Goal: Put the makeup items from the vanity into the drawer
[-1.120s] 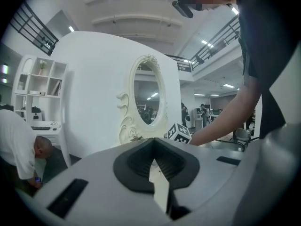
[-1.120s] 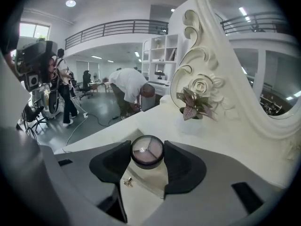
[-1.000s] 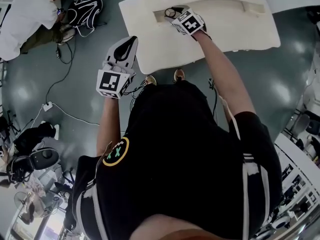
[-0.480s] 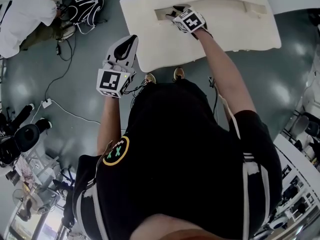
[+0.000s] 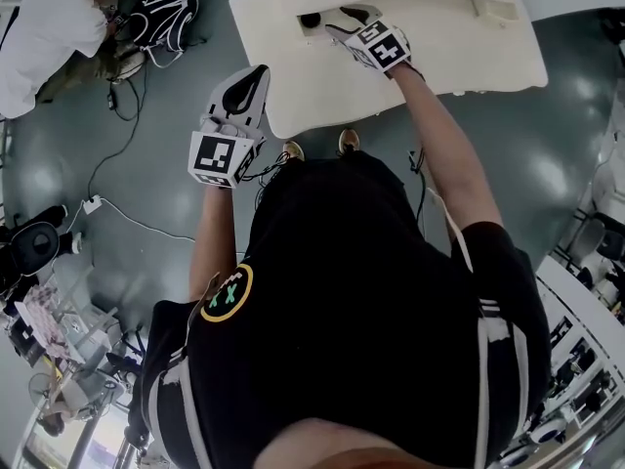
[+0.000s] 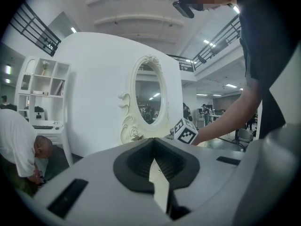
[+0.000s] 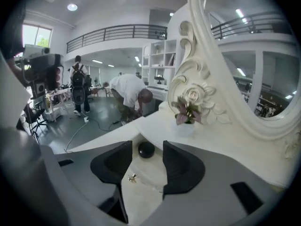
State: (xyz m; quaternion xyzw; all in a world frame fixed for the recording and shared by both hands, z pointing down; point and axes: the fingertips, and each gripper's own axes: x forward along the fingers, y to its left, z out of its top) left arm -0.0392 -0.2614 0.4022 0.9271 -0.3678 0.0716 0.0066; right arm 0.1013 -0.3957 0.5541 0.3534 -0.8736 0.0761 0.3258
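The right gripper (image 7: 146, 145) fingers (image 7: 181, 166) spread above the drawer's (image 7: 141, 192) black disc (image 7: 146, 150); left gripper (image 6: 153, 147) fingers (image 6: 136, 164) pressed together.

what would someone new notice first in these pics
An ornate white mirror fills the right of the right gripper view, a small pot of pink flowers at its foot. The right claw stands open over the drawer, where a round black item lies just ahead of it.
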